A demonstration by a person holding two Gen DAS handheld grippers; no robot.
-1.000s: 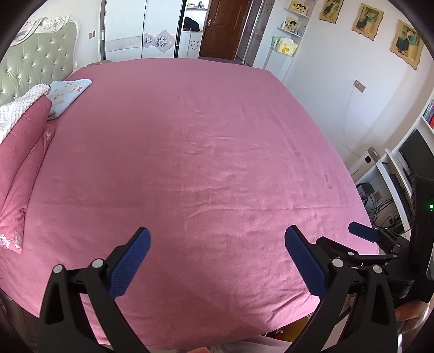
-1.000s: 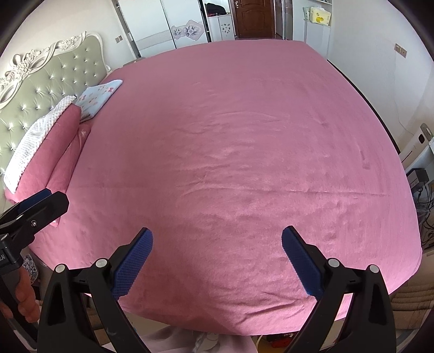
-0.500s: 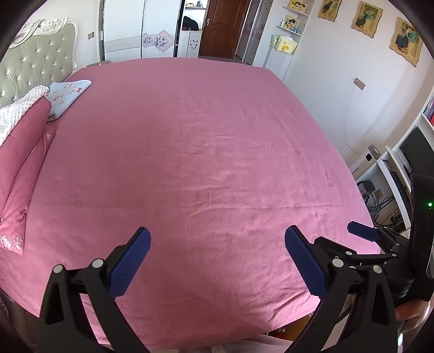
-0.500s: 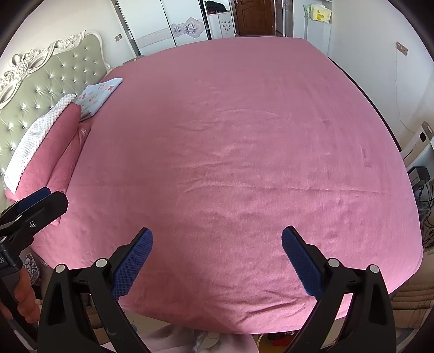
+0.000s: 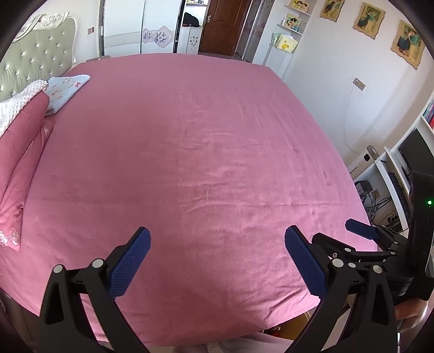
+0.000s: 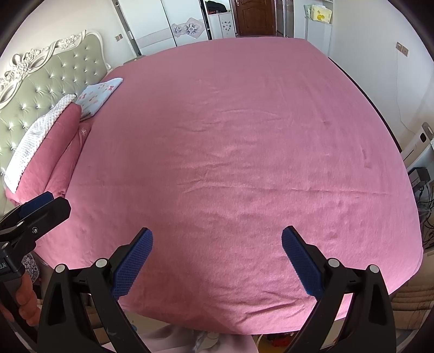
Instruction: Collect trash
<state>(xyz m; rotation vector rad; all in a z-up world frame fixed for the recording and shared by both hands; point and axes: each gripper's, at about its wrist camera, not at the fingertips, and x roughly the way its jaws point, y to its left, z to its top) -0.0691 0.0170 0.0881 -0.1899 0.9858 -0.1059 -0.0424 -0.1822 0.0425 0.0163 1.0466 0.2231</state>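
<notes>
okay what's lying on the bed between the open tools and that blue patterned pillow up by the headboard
Nothing: only bare, lightly wrinkled pink bedspread runs from the left tool and right tool to the blue patterned pillow. Both wrist views show it; no trash is visible there.

One bed [image 5: 203, 141], pink sheet. One tufted headboard [image 6: 51, 81]. One pink bolster pillow [image 6: 51, 152], one white knit cover [image 6: 35, 135] over it. One pale blue patterned cloth [image 6: 99, 93], folded. One brown door [image 5: 221, 25]. Three framed pictures [image 5: 369, 16] on right wall. Two grippers: left gripper [image 5: 217, 260], right gripper [image 6: 217, 260], two blue pads each.
</notes>
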